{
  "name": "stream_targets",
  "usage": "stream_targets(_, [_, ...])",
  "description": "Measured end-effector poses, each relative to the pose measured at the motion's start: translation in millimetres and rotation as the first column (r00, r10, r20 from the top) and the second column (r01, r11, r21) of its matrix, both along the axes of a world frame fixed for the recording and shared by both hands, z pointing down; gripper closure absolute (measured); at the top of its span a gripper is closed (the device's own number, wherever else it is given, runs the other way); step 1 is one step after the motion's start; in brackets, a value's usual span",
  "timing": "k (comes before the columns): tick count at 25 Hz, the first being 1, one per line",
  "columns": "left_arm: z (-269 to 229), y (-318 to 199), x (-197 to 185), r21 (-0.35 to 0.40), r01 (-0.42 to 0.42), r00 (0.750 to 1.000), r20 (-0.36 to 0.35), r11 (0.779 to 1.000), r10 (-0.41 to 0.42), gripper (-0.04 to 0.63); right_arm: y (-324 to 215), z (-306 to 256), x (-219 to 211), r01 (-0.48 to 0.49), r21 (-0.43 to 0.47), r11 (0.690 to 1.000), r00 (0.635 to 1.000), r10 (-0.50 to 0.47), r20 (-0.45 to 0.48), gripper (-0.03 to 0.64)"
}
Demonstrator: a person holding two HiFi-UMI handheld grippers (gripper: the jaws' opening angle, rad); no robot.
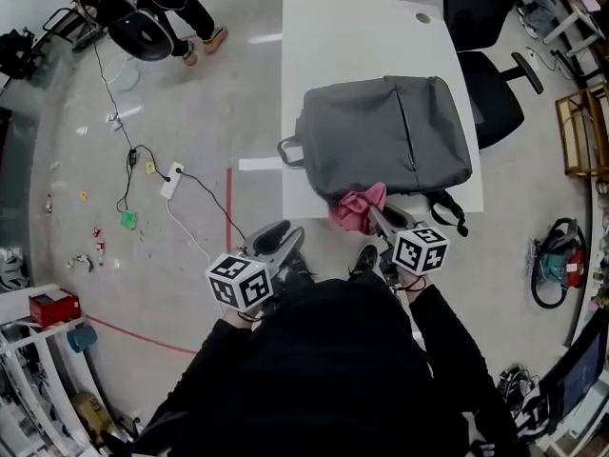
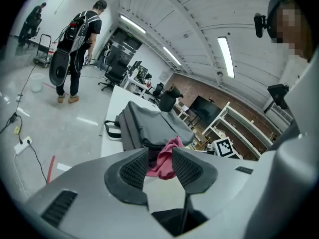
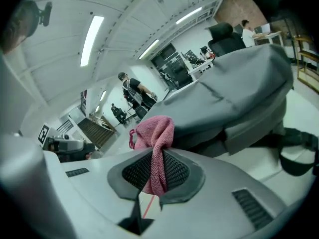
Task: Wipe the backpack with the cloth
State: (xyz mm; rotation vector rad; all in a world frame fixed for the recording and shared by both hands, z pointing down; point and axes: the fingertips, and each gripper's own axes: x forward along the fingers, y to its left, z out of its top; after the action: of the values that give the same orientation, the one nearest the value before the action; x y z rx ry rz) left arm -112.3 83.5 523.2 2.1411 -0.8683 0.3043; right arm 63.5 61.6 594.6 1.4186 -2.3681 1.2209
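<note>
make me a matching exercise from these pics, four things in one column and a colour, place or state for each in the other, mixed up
Things:
1. backpack
2. cloth
3. left gripper
4. office chair

Descriptions:
A. jaws apart, nothing in them
B. black, beside the table
C. pink, pinched in the right gripper
D. grey, lying flat on the white table

Pairs: 1-D, 2-C, 3-A, 4-B
</note>
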Motion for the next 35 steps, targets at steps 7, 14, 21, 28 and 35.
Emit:
stream_targets(7, [-3, 7, 65, 0.016, 0.006, 1.000, -0.014, 1.000, -0.006, 0.436, 5, -32, 151, -0.191, 0.039, 0.981, 0.981, 0.192, -0.017, 0.565])
stream_targets(14, [2, 18, 112, 0.006, 0.008, 1.000, -0.030, 1.000, -0.008, 0.436, -3, -53, 313, -0.407, 0.115, 0.906, 0.905, 0.417, -0.083, 0.565])
stream_targets(21, [0, 23, 87, -0.005, 0.028, 1.000, -0.005, 1.000, -0.028, 0.436, -15, 28, 300, -0.460, -0.086, 0.884, 0.888, 0.457, -0.044, 0.565])
stream_targets(28, [1, 21, 17, -0.013, 0.065, 0.998, 0.011, 0.998, -0.065, 0.436, -11, 65, 226, -0.526, -0.188, 0.829, 0.848, 0.528, -0.044, 0.565])
stream_targets(35, [4, 10, -64, -0.017, 0.055, 0.998, -0.014, 0.998, -0.055, 0.436, -3, 59, 111, -0.431, -0.191, 0.882, 0.901, 0.433, -0.033, 0.565])
